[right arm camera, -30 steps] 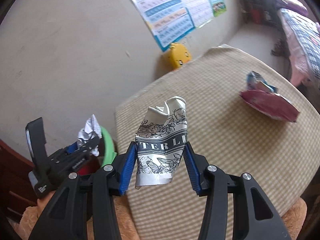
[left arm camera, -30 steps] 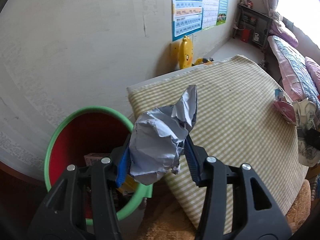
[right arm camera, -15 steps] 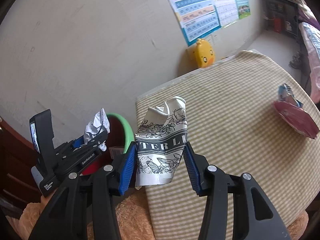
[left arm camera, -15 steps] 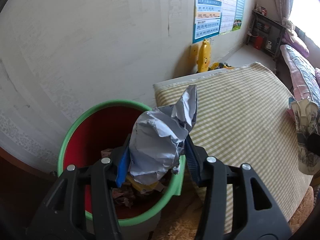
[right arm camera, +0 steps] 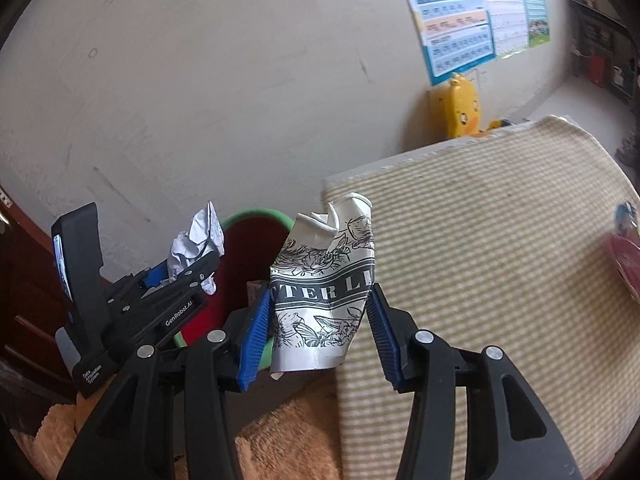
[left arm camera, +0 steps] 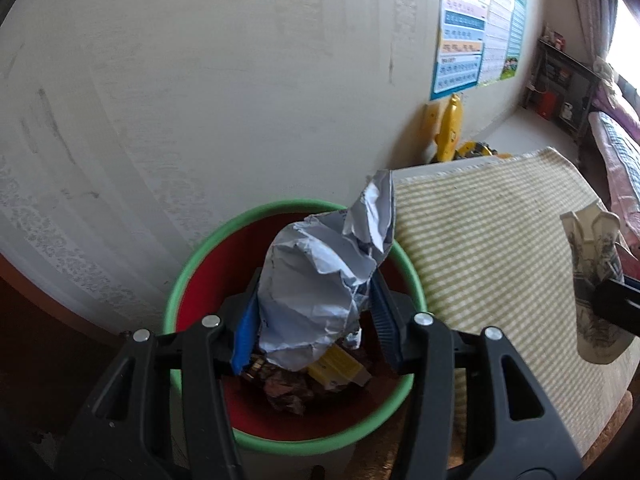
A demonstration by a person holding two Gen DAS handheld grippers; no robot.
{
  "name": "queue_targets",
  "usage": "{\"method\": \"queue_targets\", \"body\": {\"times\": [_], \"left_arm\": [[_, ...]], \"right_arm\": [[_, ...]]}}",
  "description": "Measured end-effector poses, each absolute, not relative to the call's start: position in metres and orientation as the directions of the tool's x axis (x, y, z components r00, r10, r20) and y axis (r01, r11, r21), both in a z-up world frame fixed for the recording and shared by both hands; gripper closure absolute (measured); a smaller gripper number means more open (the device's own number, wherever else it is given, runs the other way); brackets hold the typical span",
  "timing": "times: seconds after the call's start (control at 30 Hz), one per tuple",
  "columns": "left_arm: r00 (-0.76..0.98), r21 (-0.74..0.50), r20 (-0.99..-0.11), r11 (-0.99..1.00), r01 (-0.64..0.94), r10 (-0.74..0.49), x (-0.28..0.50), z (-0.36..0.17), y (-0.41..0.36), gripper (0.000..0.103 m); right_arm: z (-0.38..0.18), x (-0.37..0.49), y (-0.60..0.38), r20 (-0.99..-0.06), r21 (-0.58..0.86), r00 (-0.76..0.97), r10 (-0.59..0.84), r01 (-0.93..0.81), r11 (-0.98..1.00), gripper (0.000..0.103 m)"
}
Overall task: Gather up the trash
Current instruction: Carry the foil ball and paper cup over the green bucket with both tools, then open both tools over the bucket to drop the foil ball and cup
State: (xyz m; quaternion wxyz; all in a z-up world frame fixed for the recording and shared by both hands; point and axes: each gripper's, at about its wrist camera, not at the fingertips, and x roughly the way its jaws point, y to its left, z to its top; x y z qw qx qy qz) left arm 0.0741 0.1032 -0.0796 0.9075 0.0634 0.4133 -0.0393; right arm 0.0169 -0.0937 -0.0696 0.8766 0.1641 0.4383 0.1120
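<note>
Item one: your left gripper (left arm camera: 314,322), clamped on a crumpled grey paper wad (left arm camera: 320,284), which hangs directly above the open mouth of the green-rimmed red bin (left arm camera: 288,446); the bin already holds wrappers and a yellow scrap at its bottom. Item two: your right gripper (right arm camera: 316,330), clenched on a crushed printed paper cup (right arm camera: 326,284), held over the near corner of the checked mat (right arm camera: 500,264), beside the bin and not yet above it. Item three: a red snack packet (right arm camera: 624,264) lying on the mat's far right, well apart from both tools and uncollected. Risks, as judged from this arrangement: the wad's tall torn flap leans toward the mat side of the rim, so a release with the tool tilted that way could let it catch the rim and tumble onto the mat. The cup is lighter at its open top and gripped low on its body; let go before you clear the rim and it will land on the mat or the brown plush surface (right arm camera: 280,440) below. The two tools sit close together near the bin, so bringing the right one across while the left hangs there invites a knock that jars either piece loose.
</note>
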Motion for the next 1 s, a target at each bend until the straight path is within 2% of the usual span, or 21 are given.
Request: {"method": "queue_targets", "body": {"times": [1.0], "left_arm": [[0.578, 0.048, -0.815, 0.999, -0.011, 0.046, 0.088, -0.120, 0.163, 0.055]], "right_arm": [[-0.092, 0.082, -0.007, -0.779, 0.333, 0.481, 0.402, -0.226, 0.915, 0.057]]}}
